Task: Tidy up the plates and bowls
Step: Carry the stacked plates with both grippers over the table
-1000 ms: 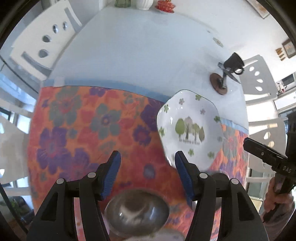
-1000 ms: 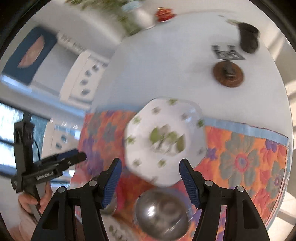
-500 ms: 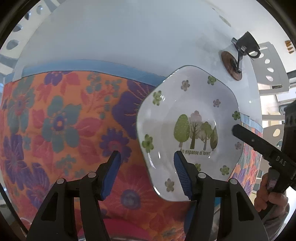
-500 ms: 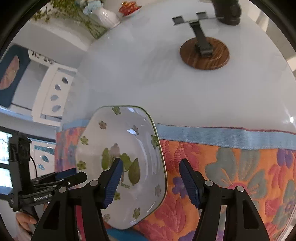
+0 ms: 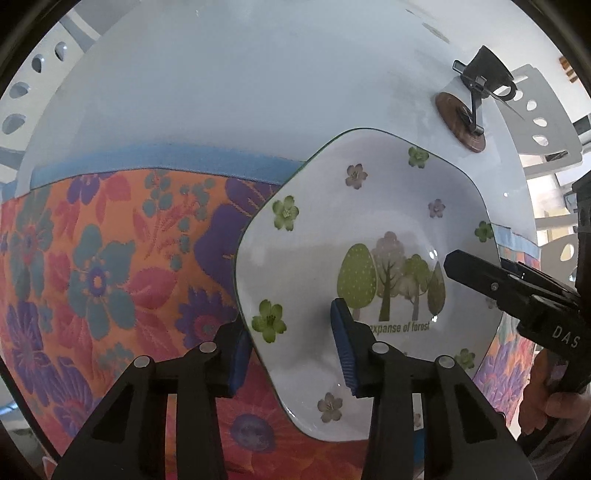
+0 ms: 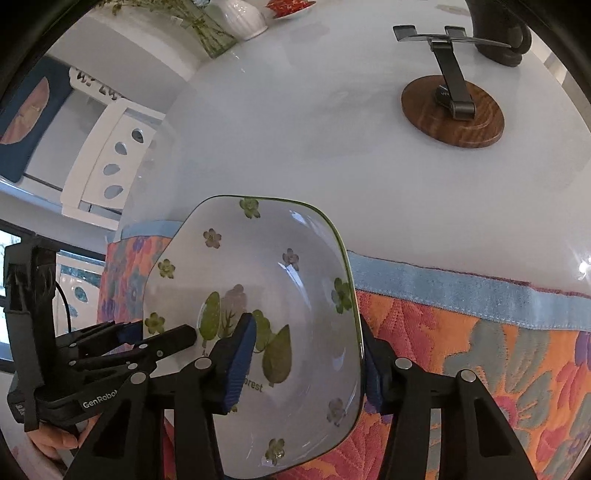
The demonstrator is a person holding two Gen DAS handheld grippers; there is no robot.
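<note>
The plate (image 5: 351, 229), white with small flowers and a printed clump of trees, lies partly on the flowered cloth (image 5: 96, 258) and partly past its blue hem on the bare white surface (image 5: 258, 81). The left hand-held gripper (image 5: 291, 345) points steeply down at the plate's near left rim, one blue pad outside the rim over the cloth, the other inside on the plate's face; its jaws are closing with the rim between them, and whether the pads press yet I cannot tell. The right hand-held gripper (image 6: 306, 363) comes in less steeply and straddles the opposite rim, its left pad inside the plate over the tree print, its right pad behind the outer edge; its jaws are closing too, contact unclear. Each camera sees the other gripper reaching onto the plate from the side, with part of the person's hand (image 5: 546, 395) on its handle. Only the right wrist view shows the white vase (image 6: 242, 18) with stems at the surface's far end; both show the phone stand (image 6: 452, 107) on its wooden disc.
</note>
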